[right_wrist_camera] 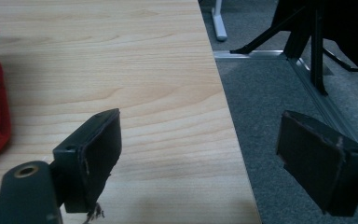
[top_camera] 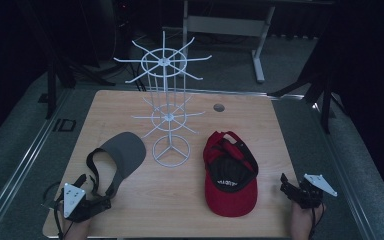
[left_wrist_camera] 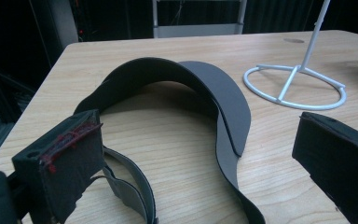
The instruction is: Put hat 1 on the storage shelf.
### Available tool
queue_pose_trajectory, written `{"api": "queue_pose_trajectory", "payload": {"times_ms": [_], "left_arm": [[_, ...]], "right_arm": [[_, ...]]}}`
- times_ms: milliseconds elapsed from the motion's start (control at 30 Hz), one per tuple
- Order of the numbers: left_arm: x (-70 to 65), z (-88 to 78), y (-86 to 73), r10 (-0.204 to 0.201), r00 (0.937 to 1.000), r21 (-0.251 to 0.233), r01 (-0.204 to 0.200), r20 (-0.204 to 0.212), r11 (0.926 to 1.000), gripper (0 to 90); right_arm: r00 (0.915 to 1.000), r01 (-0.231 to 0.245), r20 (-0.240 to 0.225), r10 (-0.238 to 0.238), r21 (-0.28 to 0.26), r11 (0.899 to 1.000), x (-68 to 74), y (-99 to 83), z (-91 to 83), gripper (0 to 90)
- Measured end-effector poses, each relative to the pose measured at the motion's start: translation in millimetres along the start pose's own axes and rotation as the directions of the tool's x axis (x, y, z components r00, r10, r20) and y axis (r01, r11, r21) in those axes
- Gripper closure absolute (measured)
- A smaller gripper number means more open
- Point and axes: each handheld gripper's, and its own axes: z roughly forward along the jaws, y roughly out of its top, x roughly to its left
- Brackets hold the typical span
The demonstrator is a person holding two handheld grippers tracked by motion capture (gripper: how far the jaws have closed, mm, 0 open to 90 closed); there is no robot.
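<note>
1. L gripper (left_wrist_camera: 186, 163) – nearest item, table's 7 o'clock corner. Jaws apart, nothing between pads; the strap loop lies on the wood between and below them, untouched.
2. Grey visor (left_wrist_camera: 223, 102) – lies flat on table (top_camera: 260, 130) at 9 o'clock of the rack base, brim toward 1 o'clock, rear strap (left_wrist_camera: 130, 186) trailing toward L gripper. Just ahead of its jaws, not gripped.
3. R gripper (right_wrist_camera: 200, 154) – table's 5 o'clock corner, straddling the edge; jaws apart, empty.
4. Red cap (top_camera: 230, 175) – 3–4 o'clock of rack base, crown-down w/ inside showing, near R gripper but apart.
5. White wire hat rack (top_camera: 164, 107) – upright, table centre, 12 o'clock of both hats; hooks bare.
6. Step (judged): approach/pre-grasp on visor; no hat hung yet.
7. Next move calls for: L gripper fwd & down onto visor band or strap, close, lift clear, carry to a rack hook at 12–1 o'clock w/o snagging spokes.
</note>
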Motion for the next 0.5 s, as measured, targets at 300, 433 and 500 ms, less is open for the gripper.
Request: {"api": "queue_pose_trajectory", "payload": {"times_ms": [300, 433, 500], "left_arm": [[0.3, 0.1, 0.1, -0.002, 1.0, 0.005, 0.002, -0.002, 1.0, 2.4], [-0.7, -0.2, 0.7, -0.001, 1.0, 0.006, 0.001, -0.002, 1.0, 2.4], [-1.6, 0.3, 1.0, -0.014, 0.9999, -0.005, 0.014, -0.001, 0.9999, 2.4]], "right_arm": [[0.9999, -0.004, 0.01, 0.004, 0.011, 1.0, 0.0, 0.9, 1.8, 16.7], [0.9999, 0.01, -0.003, -0.01, 0.01, 1.0, 0.8, 1.2, 2.0, 14.4], [0.9994, 0.03, -0.015, -0.03, 0.016, 0.999, 1.7, 3.9, 0.6, 14.4]]}}
